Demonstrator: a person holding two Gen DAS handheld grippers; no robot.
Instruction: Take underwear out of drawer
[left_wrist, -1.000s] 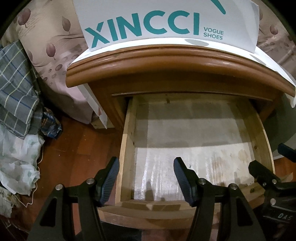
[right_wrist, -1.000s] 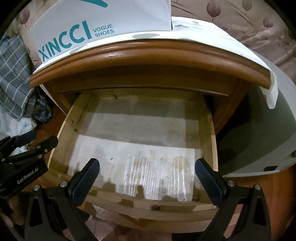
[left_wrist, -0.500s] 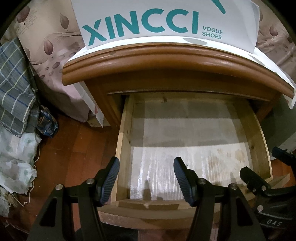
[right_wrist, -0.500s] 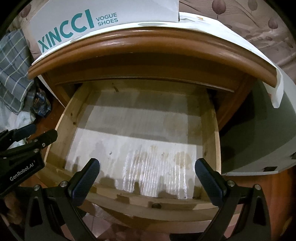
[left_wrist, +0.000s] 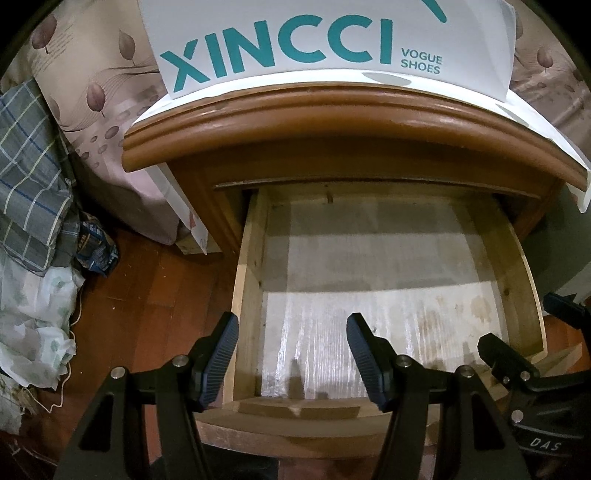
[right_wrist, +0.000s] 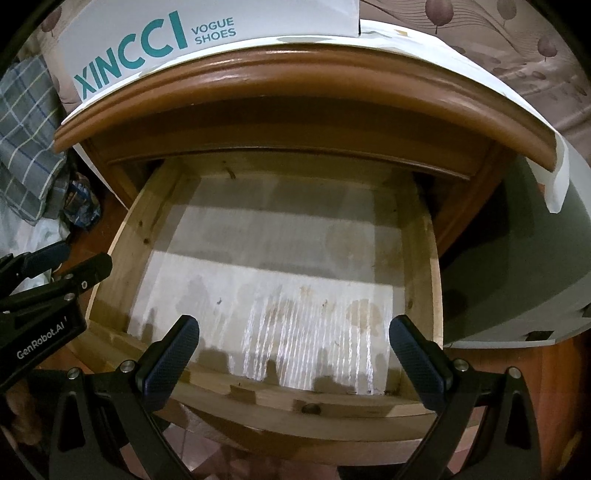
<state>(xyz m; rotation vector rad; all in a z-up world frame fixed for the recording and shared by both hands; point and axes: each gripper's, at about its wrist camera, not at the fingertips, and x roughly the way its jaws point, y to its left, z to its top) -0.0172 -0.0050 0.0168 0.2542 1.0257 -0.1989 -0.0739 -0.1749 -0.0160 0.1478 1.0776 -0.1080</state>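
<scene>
Hovering over the open drawer (right_wrist: 421, 258), left gripper (left_wrist: 291, 354) and right gripper (right_wrist: 293, 356) both with fingers spread, pinching nothing. Showing no underwear anywhere inside. Worth checking the shadowed back before reaching in.

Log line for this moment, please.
drawer: open, no underwear visible | left hand-held gripper: open, empty | right hand-held gripper: open, empty

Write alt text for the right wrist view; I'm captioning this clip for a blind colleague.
An open wooden drawer of a nightstand shows only a stained white liner, no underwear in sight. The right gripper hangs open over its front edge, the left gripper at the left. A XINCCI shoe box sits on top.
</scene>
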